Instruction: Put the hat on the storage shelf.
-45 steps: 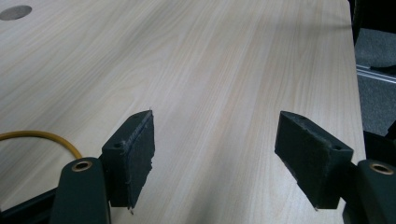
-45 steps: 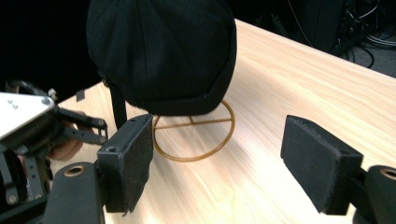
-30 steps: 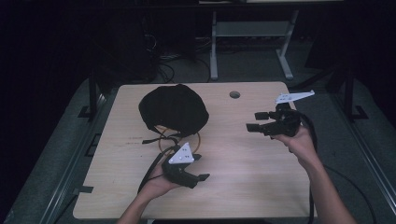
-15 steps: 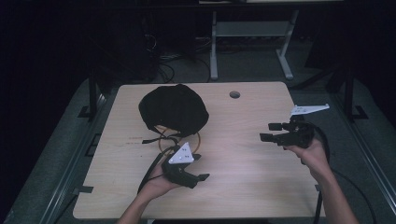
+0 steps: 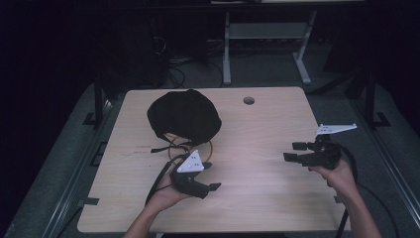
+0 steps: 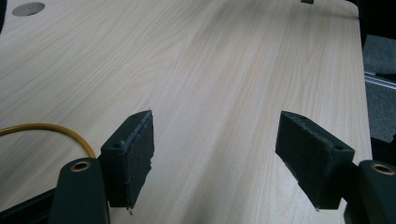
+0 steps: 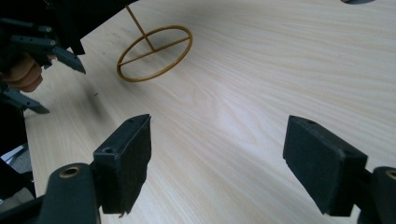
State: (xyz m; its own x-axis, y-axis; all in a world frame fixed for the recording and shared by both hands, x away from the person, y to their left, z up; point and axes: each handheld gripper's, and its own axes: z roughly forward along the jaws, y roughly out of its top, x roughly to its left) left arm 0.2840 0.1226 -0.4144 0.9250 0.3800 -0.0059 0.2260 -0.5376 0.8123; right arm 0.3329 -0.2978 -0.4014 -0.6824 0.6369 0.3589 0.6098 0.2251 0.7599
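Observation:
A black cap (image 5: 184, 116) lies on the back left of the light wooden table (image 5: 257, 198). A thin yellow wire ring (image 5: 174, 147) pokes out from under its near edge, also clear in the right gripper view (image 7: 154, 52). My left gripper (image 5: 212, 176) rests low on the table just in front of the ring, pointing right, open and empty (image 6: 215, 140). My right gripper (image 5: 292, 151) hovers near the table's right edge, pointing left toward the cap. Its jaws stand wide apart with only bare wood between them (image 7: 217, 144).
A round cable hole (image 5: 249, 100) sits near the table's far edge. Behind the table stand a white metal frame (image 5: 267, 34) and tangled cables (image 5: 171, 59) on the dark floor. The table's right edge (image 5: 327, 148) runs just under the right hand.
The right gripper has dropped and come toward the near right side of the table. The left gripper and the cap have stayed put.

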